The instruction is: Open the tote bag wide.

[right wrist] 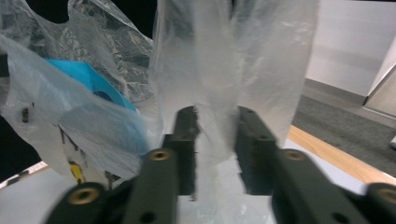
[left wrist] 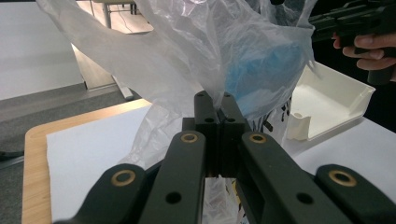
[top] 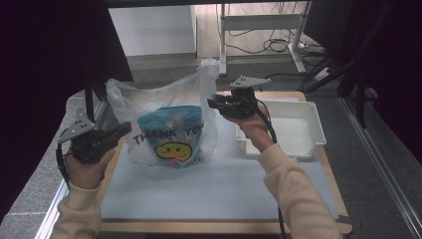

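**Two grippers at a smiley bag**

A clear plastic bag (top: 166, 127) stands on the grey mat (top: 209, 191) of the table. It sits left of the middle, about the 10 o'clock part of the mat. The bag says "THANK YOU" and has a yellow smiley face. A blue thing (top: 171, 122) is inside the bag.

The left gripper (top: 121, 130) is at the bag's 9 o'clock side. In the left gripper view its jaws are pressed tight together on the thin plastic of the bag (left wrist: 201, 60). The plastic rises up from between the tips toward 12 o'clock.

The right gripper (top: 213, 102) is at the bag's 2 o'clock corner, by the bag's tall handle (top: 209, 69). In the right gripper view a strip of the handle (right wrist: 212, 93) hangs down between the two jaws. The jaws stand partly apart, with a gap on the right side of the strip. The left jaw is right by the plastic, but I cannot tell if it squeezes it.

A white tray (top: 308, 132) sits on the mat at 3 o'clock from the bag, just past the right hand (top: 254, 127).
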Tool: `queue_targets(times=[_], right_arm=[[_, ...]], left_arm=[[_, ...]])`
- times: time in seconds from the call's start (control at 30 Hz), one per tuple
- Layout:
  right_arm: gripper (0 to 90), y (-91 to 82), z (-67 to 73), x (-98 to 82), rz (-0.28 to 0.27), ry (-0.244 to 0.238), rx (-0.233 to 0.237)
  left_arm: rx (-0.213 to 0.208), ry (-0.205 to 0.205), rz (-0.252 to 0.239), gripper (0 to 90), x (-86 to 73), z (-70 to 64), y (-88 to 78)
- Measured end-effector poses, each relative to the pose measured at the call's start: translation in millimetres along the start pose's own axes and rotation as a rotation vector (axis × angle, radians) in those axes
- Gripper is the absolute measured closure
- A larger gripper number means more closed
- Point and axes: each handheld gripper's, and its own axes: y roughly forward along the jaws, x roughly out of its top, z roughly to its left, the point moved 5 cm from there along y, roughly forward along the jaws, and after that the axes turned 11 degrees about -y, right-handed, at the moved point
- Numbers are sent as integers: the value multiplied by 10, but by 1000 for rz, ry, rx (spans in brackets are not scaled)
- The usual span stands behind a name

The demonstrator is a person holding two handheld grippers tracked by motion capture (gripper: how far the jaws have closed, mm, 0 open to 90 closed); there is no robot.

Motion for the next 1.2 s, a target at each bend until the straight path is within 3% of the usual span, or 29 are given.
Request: queue_targets(times=[0.1, 0.2, 0.6, 1.2], right_arm=[[848, -17, 9, -4, -19, -11, -12], [886, -45, 22, 0, -26, -15, -3], [890, -178, 128, -30, -55, -59, -35], [890, -240, 237, -248, -68, -41, -30]], left_arm=[[0, 1, -3, 900, 4, 3, -11], [-3, -2, -8, 900, 10, -2, -15], [-5, 7, -13, 900, -1, -30, -25], [11, 19, 8, 900, -149, -22, -97]])
